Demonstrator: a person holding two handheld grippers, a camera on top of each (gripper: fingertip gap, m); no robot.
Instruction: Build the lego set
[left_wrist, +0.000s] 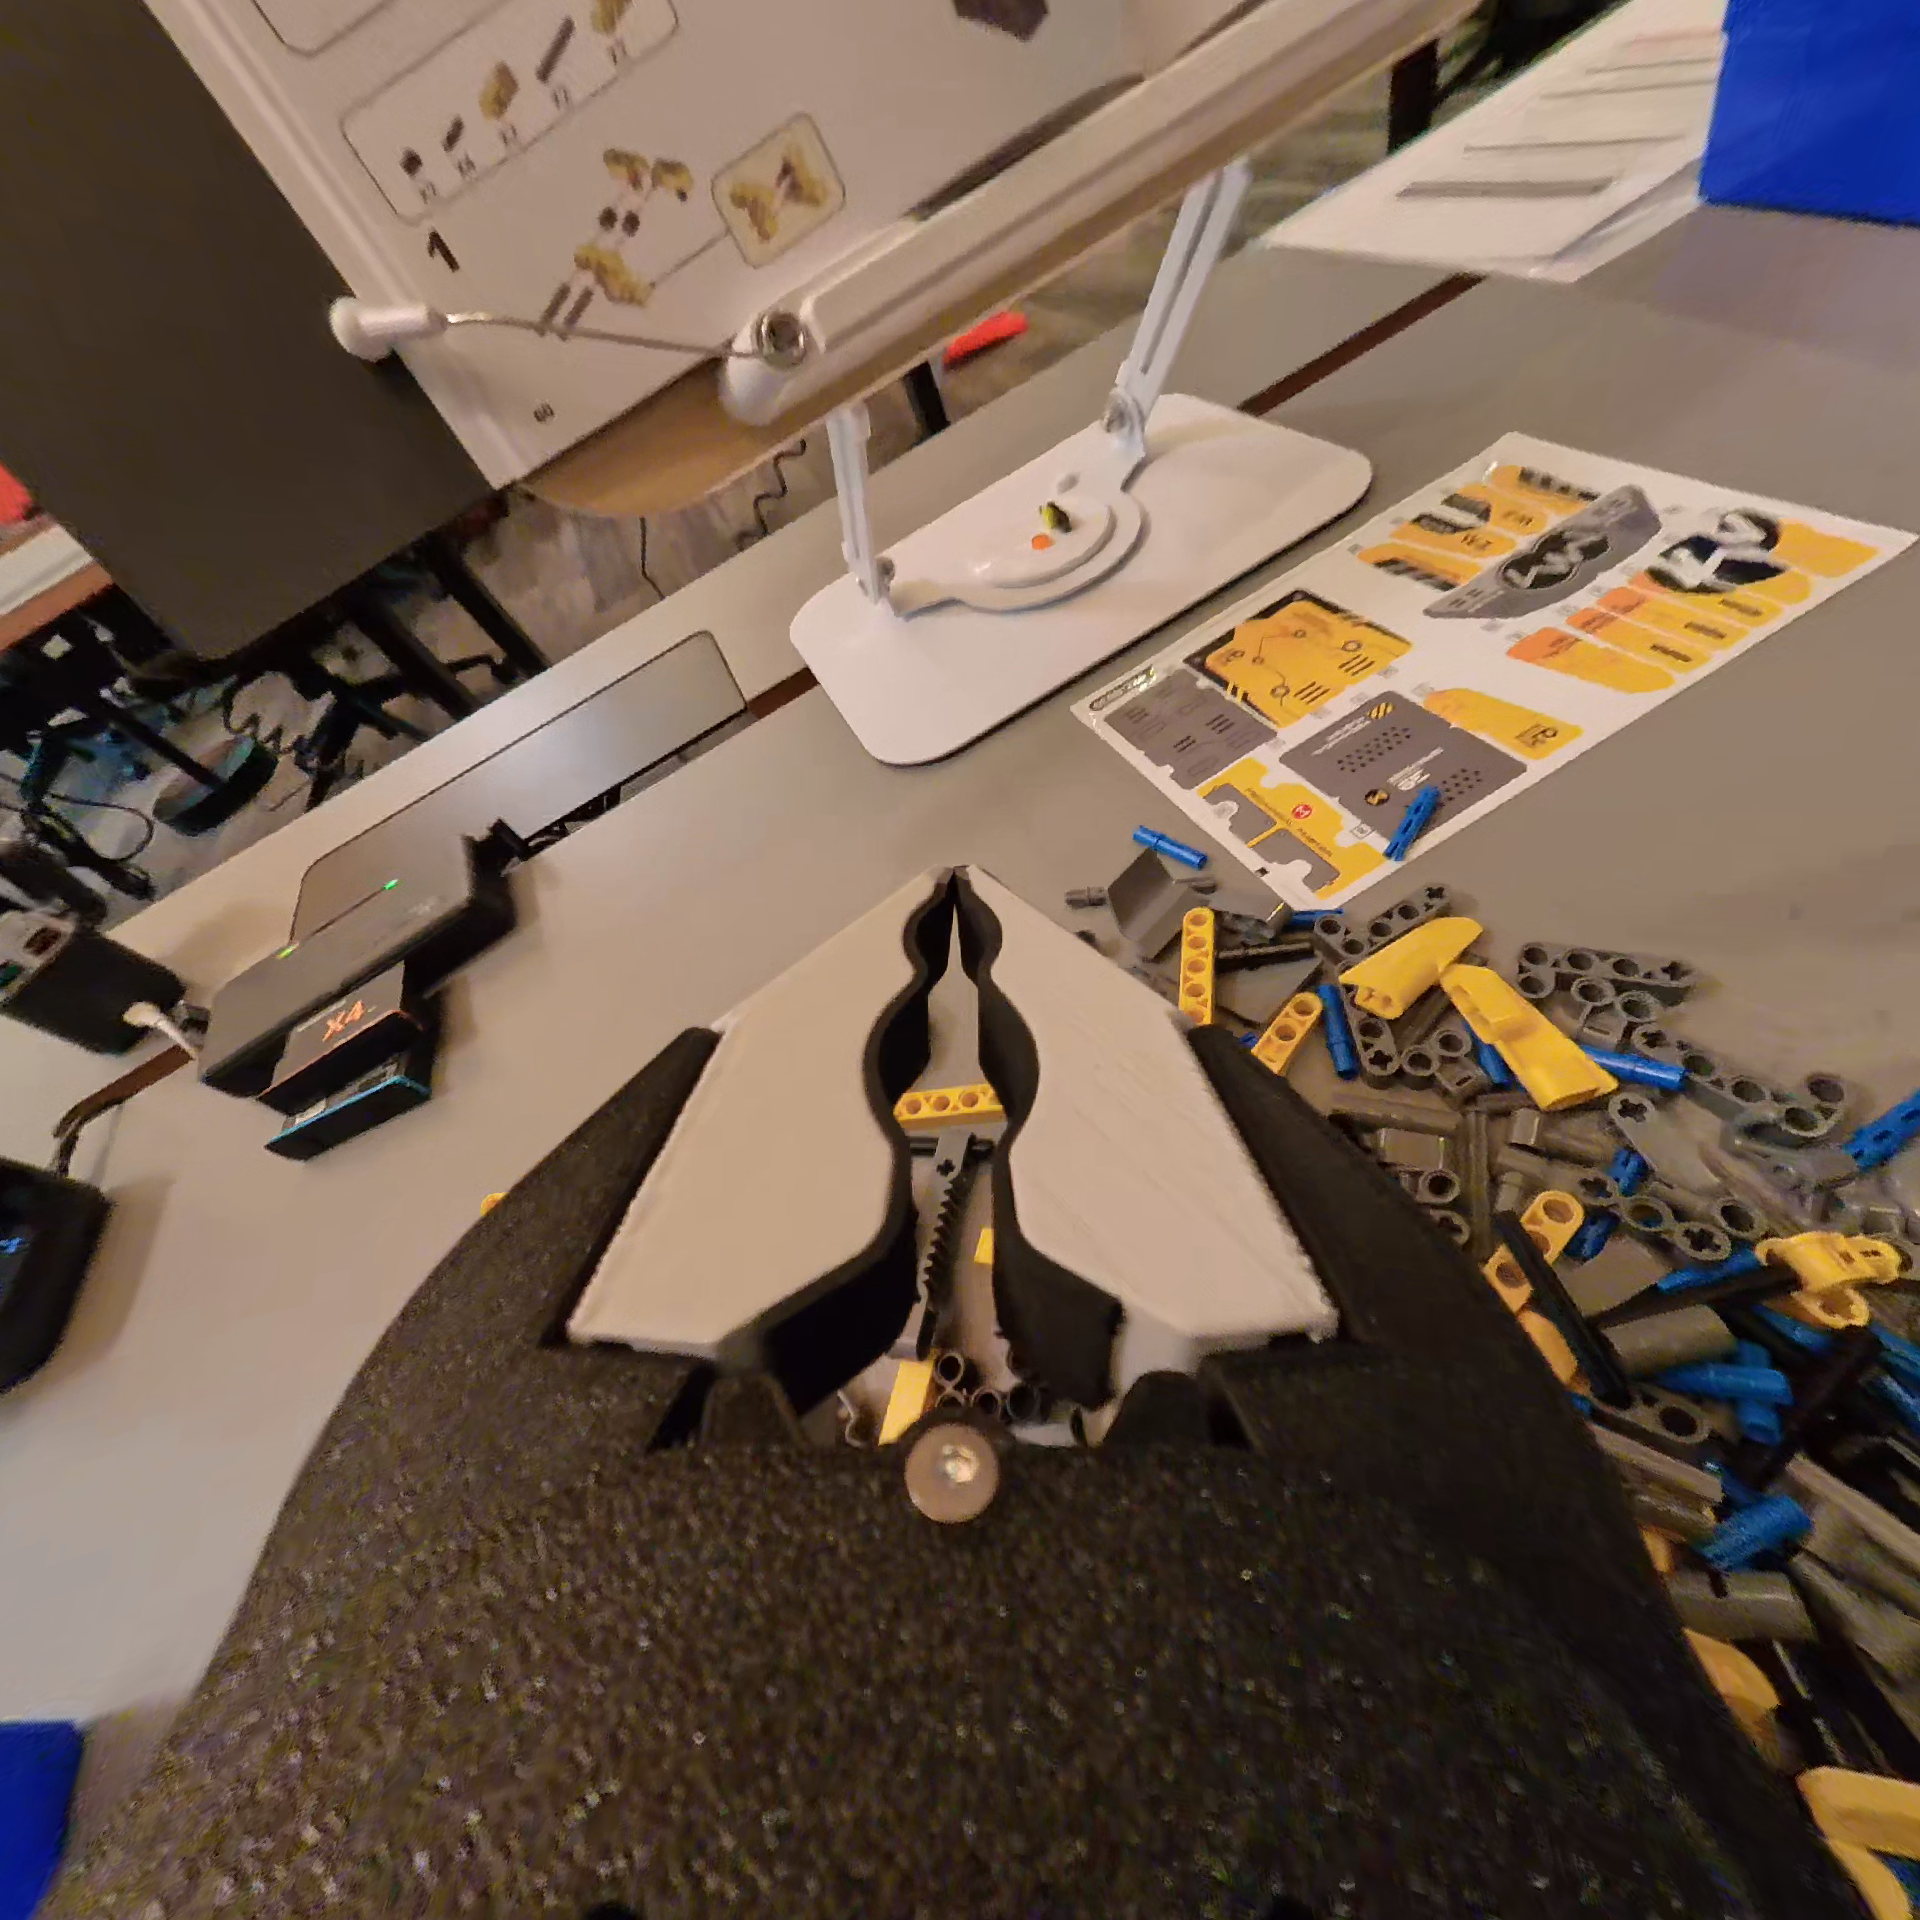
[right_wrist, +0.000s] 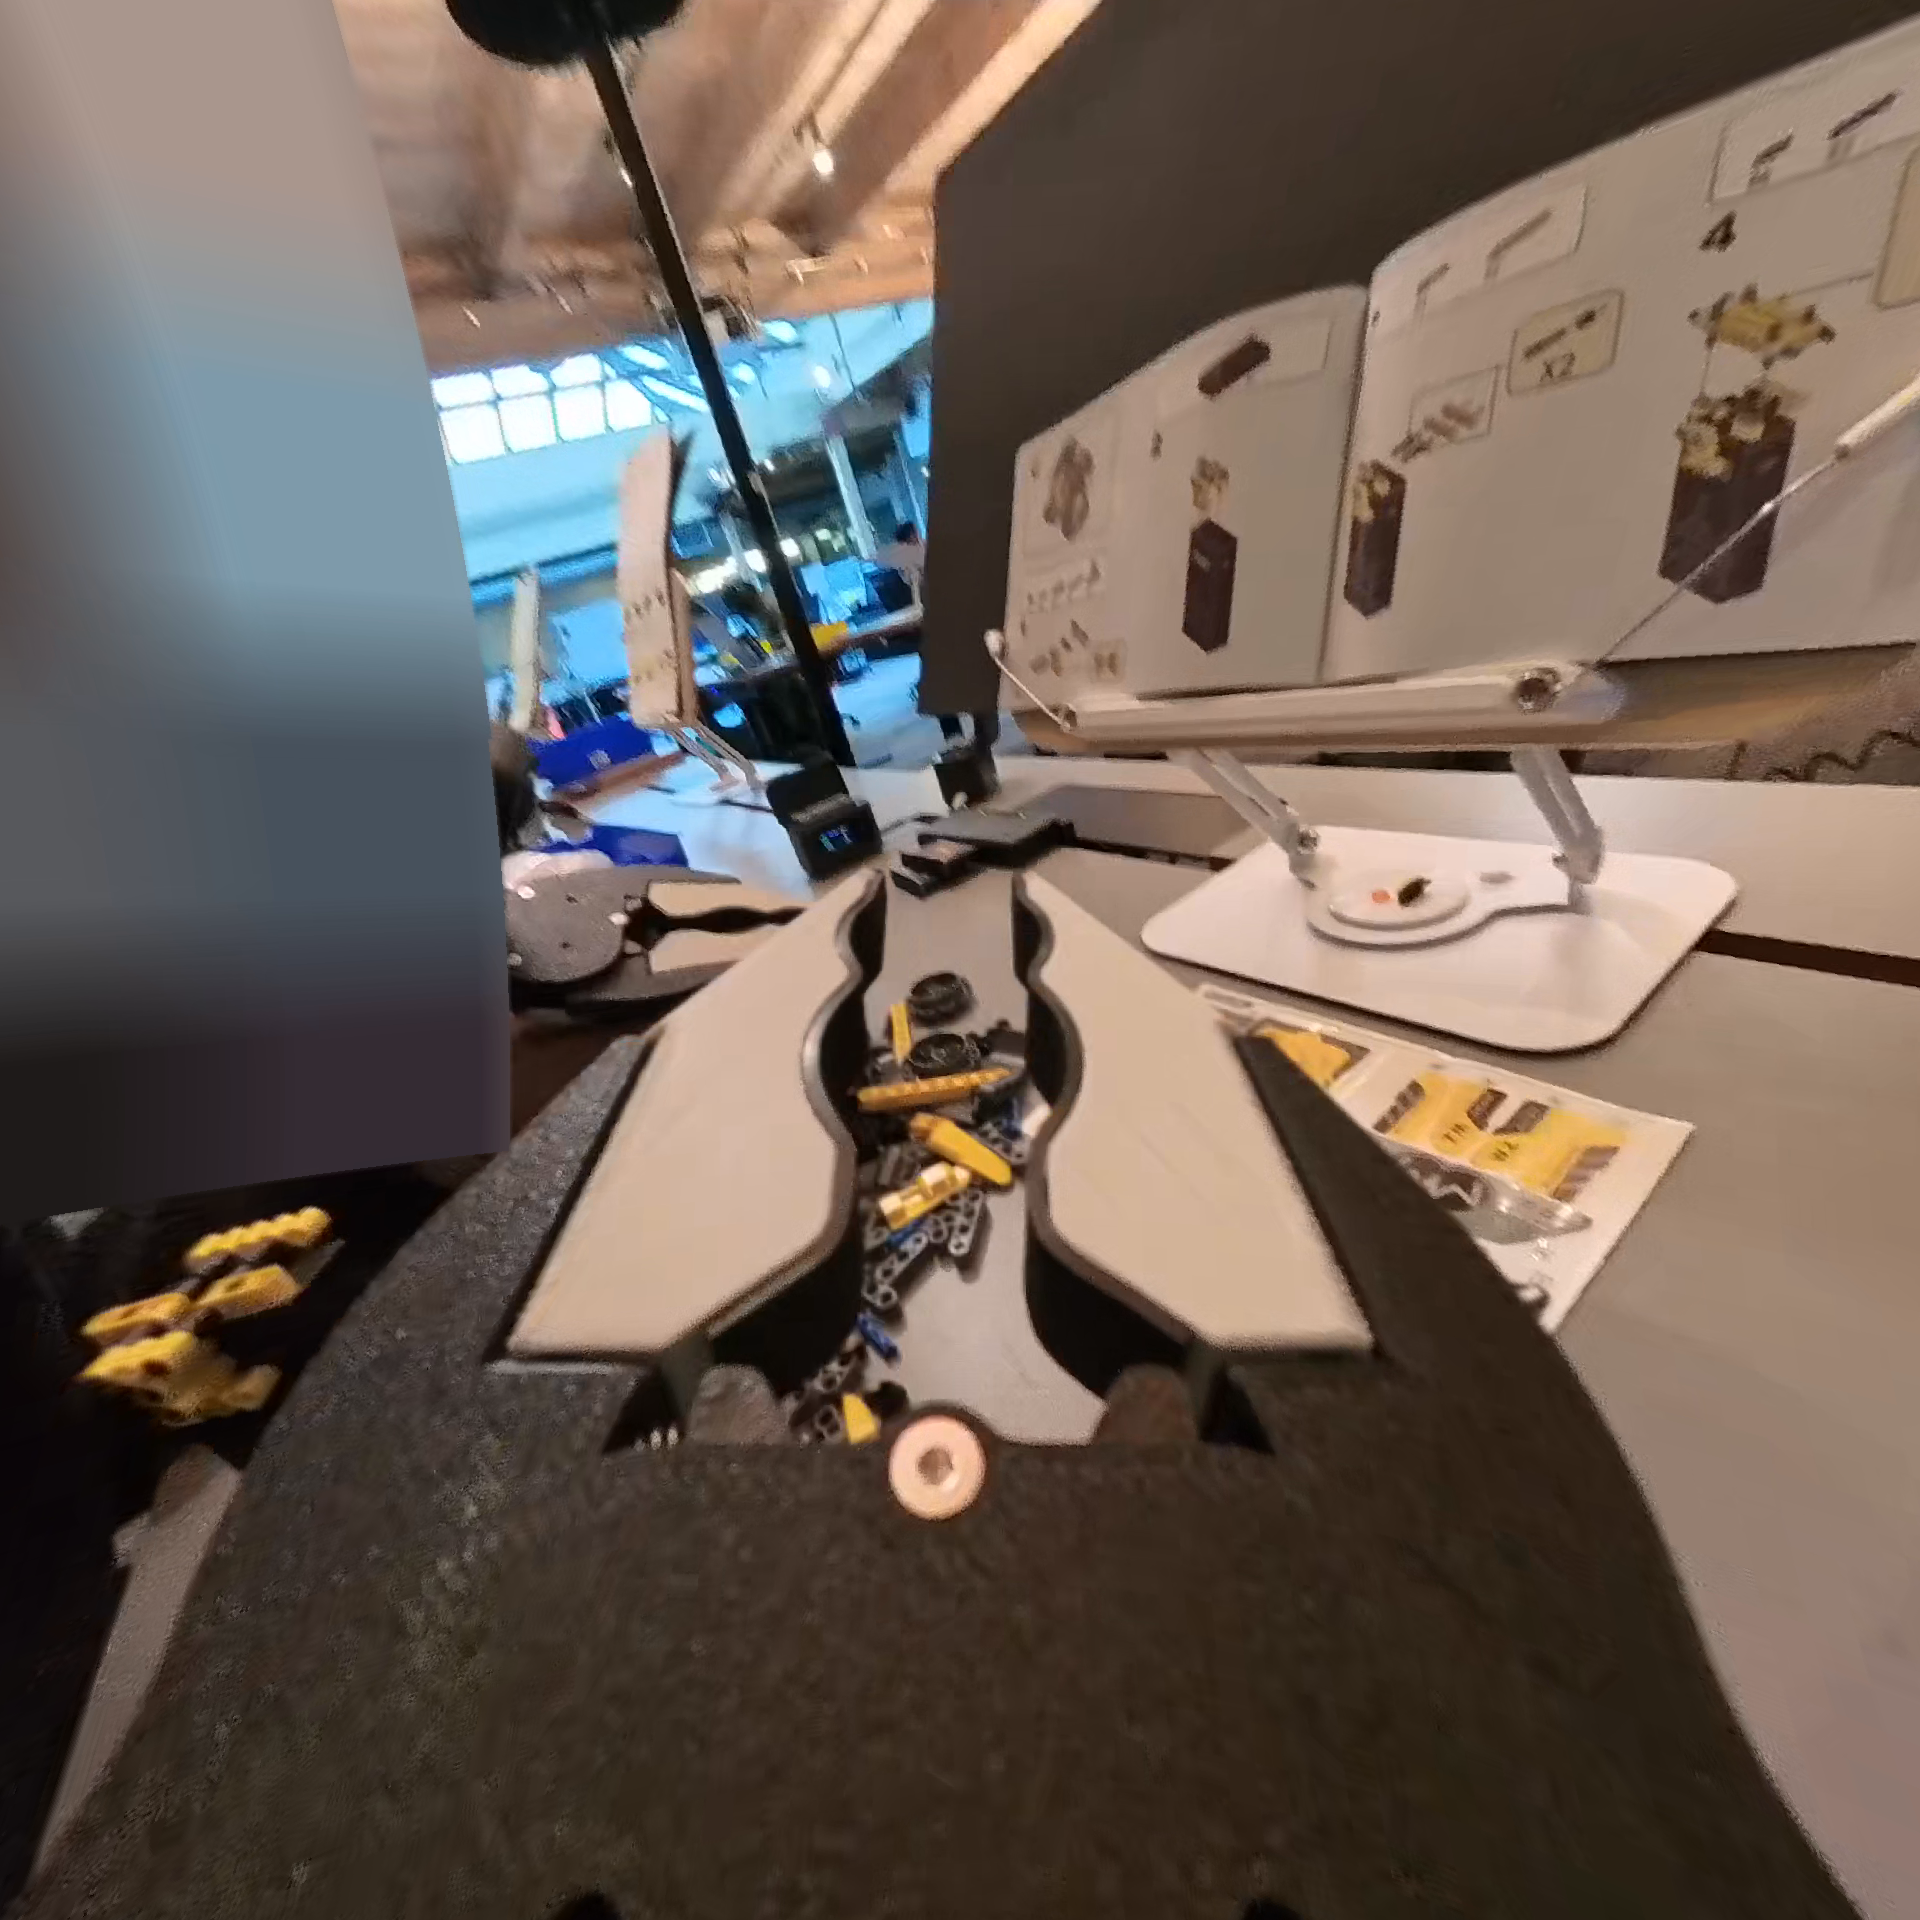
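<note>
My left gripper (left_wrist: 954, 885) is shut, its fingertips touching, and hovers over the left edge of a pile of grey, yellow and blue building pieces (left_wrist: 1538, 1122). A yellow beam (left_wrist: 948, 1107) and a black toothed rack (left_wrist: 951, 1195) show through the gap behind the tips; I cannot tell whether they are gripped or lie below. My right gripper (right_wrist: 951, 885) is open and empty, low over the table, with loose pieces (right_wrist: 940, 1143) showing between its fingers. A small yellow and black assembly (right_wrist: 187, 1314) sits at the lower left on something dark.
A white book stand (left_wrist: 1081, 613) holding an open instruction booklet (left_wrist: 644, 156) stands behind the pile; it also shows in the right wrist view (right_wrist: 1455, 956). A sticker sheet (left_wrist: 1475, 665) lies to its right. Black electronic boxes (left_wrist: 343, 987) sit at the left. Across from one pair of fingers to the other is roughly 25 cm.
</note>
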